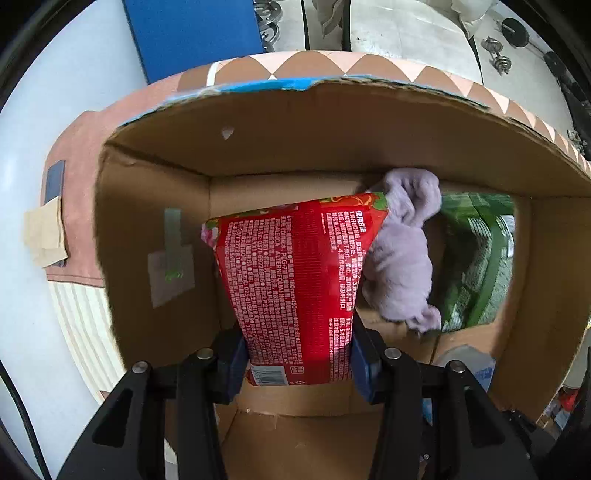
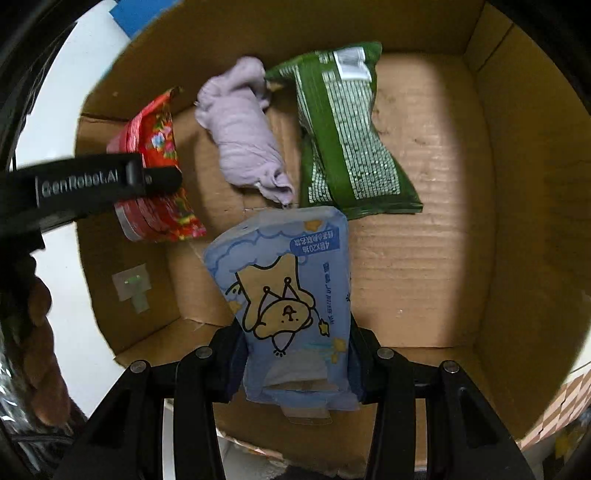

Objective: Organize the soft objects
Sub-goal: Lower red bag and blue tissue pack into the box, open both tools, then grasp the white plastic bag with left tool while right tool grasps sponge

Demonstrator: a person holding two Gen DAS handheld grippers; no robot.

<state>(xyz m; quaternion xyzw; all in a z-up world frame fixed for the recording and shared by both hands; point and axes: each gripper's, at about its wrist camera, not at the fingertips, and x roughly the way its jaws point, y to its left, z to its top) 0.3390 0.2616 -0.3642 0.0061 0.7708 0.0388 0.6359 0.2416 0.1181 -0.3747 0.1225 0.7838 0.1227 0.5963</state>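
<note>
My left gripper (image 1: 299, 363) is shut on a red wipes pack (image 1: 295, 280) and holds it over the left end of an open cardboard box (image 1: 155, 221). In the right wrist view the same red pack (image 2: 159, 147) hangs near the box's left wall with the left gripper (image 2: 147, 181) clamped on it. My right gripper (image 2: 297, 363) is shut on a light blue tissue pack (image 2: 291, 295) with a cartoon bear, held above the box floor. A lilac cloth (image 2: 243, 136) and a green pack (image 2: 347, 136) lie side by side on the box bottom.
The box (image 2: 424, 258) has bare cardboard floor on its right half. It stands on a pink and brown patterned cloth (image 1: 314, 62) over a white table (image 1: 44, 122). A blue panel (image 1: 192, 33) and dumbbells (image 1: 498, 55) sit beyond. A person's hand (image 2: 40, 332) shows at the left edge.
</note>
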